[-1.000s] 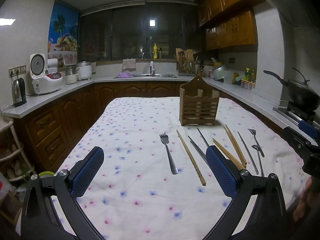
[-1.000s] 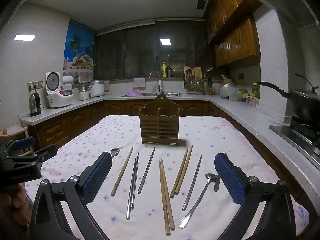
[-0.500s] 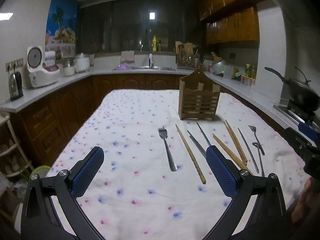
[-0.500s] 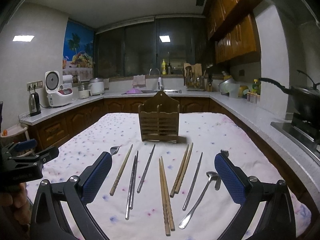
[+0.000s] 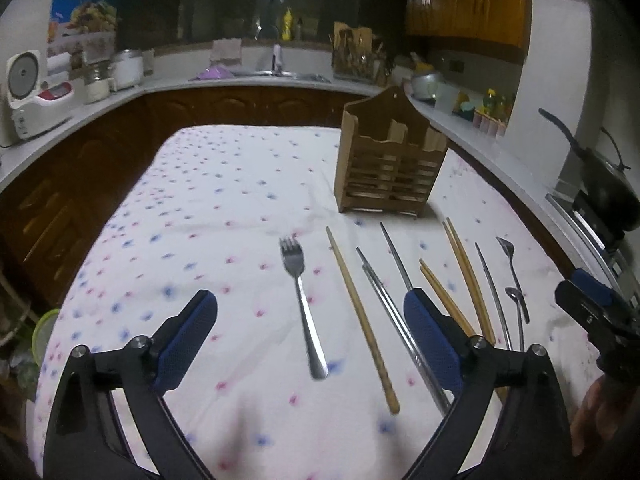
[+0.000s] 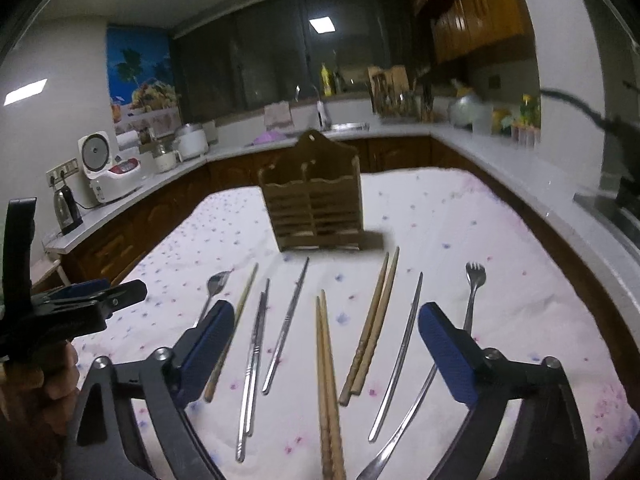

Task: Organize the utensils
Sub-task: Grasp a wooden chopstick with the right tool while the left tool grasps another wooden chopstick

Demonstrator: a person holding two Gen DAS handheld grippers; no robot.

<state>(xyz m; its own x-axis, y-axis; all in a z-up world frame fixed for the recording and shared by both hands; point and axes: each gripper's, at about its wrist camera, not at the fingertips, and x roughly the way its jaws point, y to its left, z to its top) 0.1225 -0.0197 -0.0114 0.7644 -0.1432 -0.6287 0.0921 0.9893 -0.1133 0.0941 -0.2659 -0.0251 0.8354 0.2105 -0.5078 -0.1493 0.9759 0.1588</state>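
- A table under a white floral cloth fills most of both views, with kitchen counters round it.
- The wooden utensil holder stands upright toward the far end of the cloth (its slots look bare from here).
- The left gripper hangs low over the near edge, jaws spread wide and holding nothing; a fork lies on the cloth between its blue pads.
- The right gripper is likewise agape and holding nothing, poised over the row of utensils.
- That row lies in front of the holder: a wooden chopstick pair, a second wooden pair, a lone wooden chopstick, metal chopsticks and a small fork at the right end.
- A spoon lies beside that small fork.
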